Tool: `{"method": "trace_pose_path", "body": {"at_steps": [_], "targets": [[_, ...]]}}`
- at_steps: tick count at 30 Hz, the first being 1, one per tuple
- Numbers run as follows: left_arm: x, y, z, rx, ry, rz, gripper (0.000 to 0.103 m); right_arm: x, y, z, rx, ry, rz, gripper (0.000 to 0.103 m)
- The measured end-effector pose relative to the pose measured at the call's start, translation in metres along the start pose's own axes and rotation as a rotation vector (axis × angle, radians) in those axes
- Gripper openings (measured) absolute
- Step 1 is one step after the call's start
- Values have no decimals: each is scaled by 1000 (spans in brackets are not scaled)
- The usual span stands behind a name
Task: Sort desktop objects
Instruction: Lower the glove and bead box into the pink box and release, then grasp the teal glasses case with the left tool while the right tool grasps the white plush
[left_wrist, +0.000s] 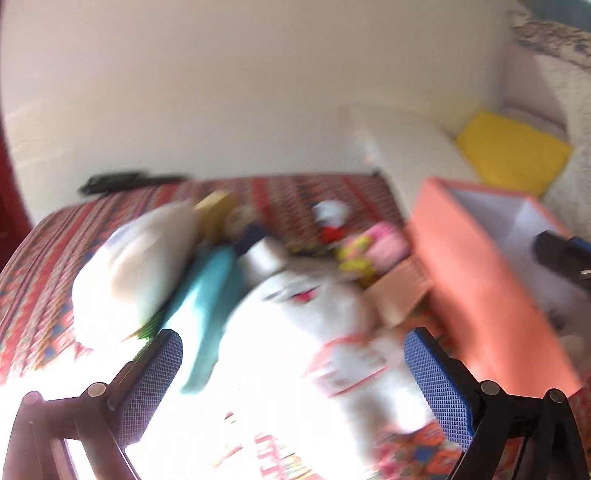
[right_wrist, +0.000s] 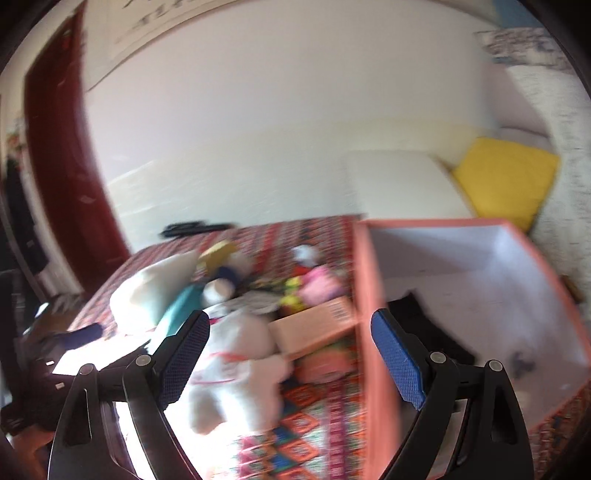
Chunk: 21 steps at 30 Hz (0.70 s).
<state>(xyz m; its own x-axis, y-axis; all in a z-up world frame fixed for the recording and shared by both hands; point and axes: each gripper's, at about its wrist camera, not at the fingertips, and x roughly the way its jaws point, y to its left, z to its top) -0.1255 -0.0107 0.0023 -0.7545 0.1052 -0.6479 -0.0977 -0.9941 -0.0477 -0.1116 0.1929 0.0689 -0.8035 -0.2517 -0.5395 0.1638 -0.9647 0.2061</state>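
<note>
Desktop objects lie heaped on the desk (right_wrist: 314, 435), over its red patterned cloth, and the pink storage box (right_wrist: 373, 332) stands open at the right of both frames. Both views are motion-blurred, so we name only what we can make out: a white plush toy (left_wrist: 314, 332) lies low and central in the left wrist view, a teal item (left_wrist: 207, 306) and a white pillow-like bundle (left_wrist: 129, 273) to its left, a tan cardboard box (right_wrist: 314, 328) just beside the pink wall, and small pink and yellow toys (right_wrist: 314, 284) behind.

Our left gripper (left_wrist: 293, 384) has its jaws spread wide with nothing between the pads; the plush toy sits in the gap ahead, and we cannot tell whether a pad touches it. Our right gripper (right_wrist: 291, 354) is likewise wide apart and empty, with one pad over the box's near wall and the other toward the plush.

We judge the step in hand to be picking the plush toy for the box. To do it well, we should slow down so the view settles, centre the left jaws across the toy's body rather than a limb, and go low enough to catch real bulk before closing. Soft filling gives, so we squeeze well in. Lifting clear of the teal item avoids dragging neighbours, and the right gripper should stay off the box rim so the drop path is free.
</note>
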Motion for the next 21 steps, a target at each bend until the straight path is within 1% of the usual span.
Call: {"method": "trace_pose_path", "body": {"at_steps": [2, 4, 6, 8, 11, 12, 13, 16, 19, 21], "targets": [[15, 22, -8, 6, 46, 24, 100, 20, 17, -8, 24, 74, 99, 91], [33, 41, -15, 18, 93, 40, 99, 44, 23, -17, 94, 155, 163, 91], [50, 49, -18, 42, 134, 36, 99, 66, 18, -27, 194, 220, 162, 91], [66, 51, -20, 78, 163, 29, 99, 86, 5, -37, 310, 271, 137, 92], [88, 51, -17, 119, 186, 44, 99, 113, -14, -53, 467, 347, 126, 93], [95, 51, -14, 120, 193, 39, 99, 121, -19, -56, 509, 366, 123, 96], [102, 52, -12, 117, 198, 33, 99, 130, -23, -60, 546, 381, 124, 96], [119, 53, -5, 119, 202, 31, 99, 156, -33, -71, 672, 422, 171, 99], [134, 57, 1, 112, 199, 20, 100, 181, -39, -82, 801, 468, 279, 99], [142, 61, 4, 98, 202, 20, 100, 192, -38, -87, 839, 487, 332, 99]]}}
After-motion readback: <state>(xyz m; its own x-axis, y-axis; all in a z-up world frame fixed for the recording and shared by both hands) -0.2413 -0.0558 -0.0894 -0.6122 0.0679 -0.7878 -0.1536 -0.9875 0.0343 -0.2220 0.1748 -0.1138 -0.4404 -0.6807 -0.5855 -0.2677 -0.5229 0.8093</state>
